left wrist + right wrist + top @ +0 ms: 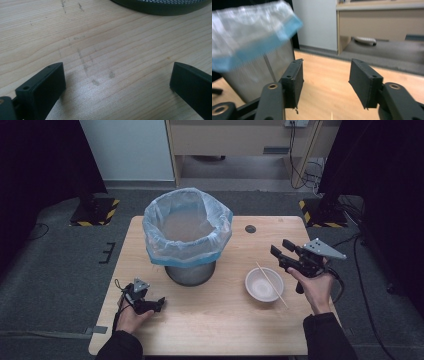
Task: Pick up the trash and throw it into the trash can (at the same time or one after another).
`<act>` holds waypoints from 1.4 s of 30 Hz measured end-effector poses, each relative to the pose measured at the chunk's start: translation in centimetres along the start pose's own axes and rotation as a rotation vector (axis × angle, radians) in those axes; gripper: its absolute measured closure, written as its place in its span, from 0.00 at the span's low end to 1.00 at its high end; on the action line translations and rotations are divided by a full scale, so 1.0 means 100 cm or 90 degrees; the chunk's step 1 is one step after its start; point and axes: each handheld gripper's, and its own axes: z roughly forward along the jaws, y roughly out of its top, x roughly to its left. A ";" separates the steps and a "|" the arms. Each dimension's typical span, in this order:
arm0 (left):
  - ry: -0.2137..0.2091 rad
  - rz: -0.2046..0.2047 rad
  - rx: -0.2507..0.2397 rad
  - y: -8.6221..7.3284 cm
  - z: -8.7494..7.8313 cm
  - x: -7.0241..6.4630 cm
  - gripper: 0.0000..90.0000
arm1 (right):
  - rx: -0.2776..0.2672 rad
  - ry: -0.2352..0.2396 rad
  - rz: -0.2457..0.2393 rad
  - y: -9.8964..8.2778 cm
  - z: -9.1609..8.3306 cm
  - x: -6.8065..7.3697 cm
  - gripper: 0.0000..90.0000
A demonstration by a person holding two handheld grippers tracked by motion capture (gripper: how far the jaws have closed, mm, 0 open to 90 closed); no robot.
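A mesh waste bin (190,273) lined with a clear blue-edged bag (187,227) stands at the table's far middle. To its right a white bowl (260,285) has a chopstick (273,286) lying across its rim. My right gripper (280,247) hovers above the table right of the bowl, aimed toward the bin, jaws open and empty. In the right gripper view the right gripper (325,67) faces the bin (249,77) and bag (252,32). My left gripper (160,303) rests low at the front left. Its jaws (117,72) are wide open over bare wood, with the bin's base (160,6) ahead.
The wooden table (220,320) has a dark round cable hole (250,228) at its far right. Grey floor surrounds the table, and a wooden cabinet (240,140) stands behind it. Bare wood lies between the two hands at the front.
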 end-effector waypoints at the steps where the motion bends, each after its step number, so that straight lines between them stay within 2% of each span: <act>1: 0.000 0.000 0.000 0.000 0.000 0.000 0.00 | 0.021 0.001 -0.003 -0.005 0.002 -0.002 0.52; 3: 0.000 0.000 0.000 0.000 0.000 0.000 0.00 | 0.045 -0.008 -0.016 -0.013 0.004 -0.006 0.55; 7: 0.000 0.000 0.000 0.000 0.000 0.000 0.00 | 0.081 -0.015 -0.006 -0.029 0.007 -0.011 0.60; 12: 0.000 0.000 0.000 0.000 0.000 0.000 0.00 | 0.141 -0.024 0.000 -0.053 0.015 -0.012 0.66; 20: -0.001 0.000 0.000 0.000 0.000 0.000 0.00 | 0.236 -0.027 -0.016 -0.083 0.027 -0.012 0.71; 33: -0.001 0.000 0.000 0.000 0.000 0.000 0.00 | 0.331 -0.021 0.002 -0.098 0.031 -0.015 0.79; 42: -0.001 0.000 0.000 0.000 0.000 0.000 0.00 | 0.362 -0.025 -0.001 -0.102 0.034 -0.015 0.87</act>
